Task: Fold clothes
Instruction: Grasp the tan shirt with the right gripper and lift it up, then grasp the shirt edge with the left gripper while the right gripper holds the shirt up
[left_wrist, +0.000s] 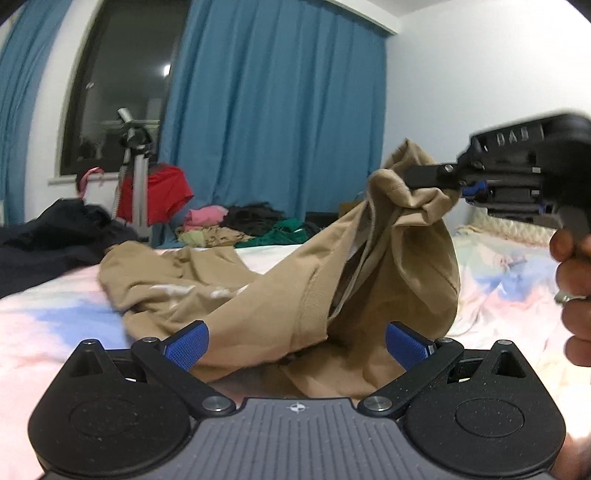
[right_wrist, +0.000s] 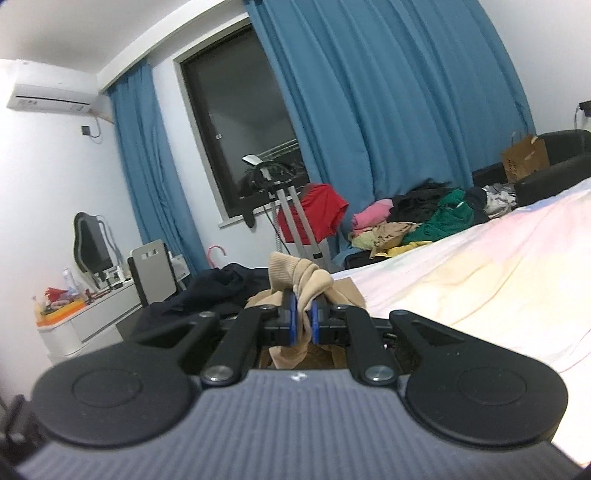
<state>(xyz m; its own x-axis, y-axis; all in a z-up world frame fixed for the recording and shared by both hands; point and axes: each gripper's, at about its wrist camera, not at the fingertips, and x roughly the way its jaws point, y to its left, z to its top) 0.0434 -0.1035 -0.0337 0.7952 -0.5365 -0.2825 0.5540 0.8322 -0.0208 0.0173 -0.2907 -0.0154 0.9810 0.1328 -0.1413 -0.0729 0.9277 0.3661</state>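
The left gripper (left_wrist: 297, 345) sits low with its blue pads spread wide, released, the tan garment (left_wrist: 280, 295) lying between them on the pastel bedsheet (left_wrist: 55, 321). The right gripper (right_wrist: 303, 320), with raised letters too blurred to read on its body, is clenched on a bunched corner of that garment, lifting it. Farther back lie a dark garment (left_wrist: 48, 236), a clothes pile (right_wrist: 413, 221), a red shirt (right_wrist: 321, 210) and blue curtains (left_wrist: 273, 103).
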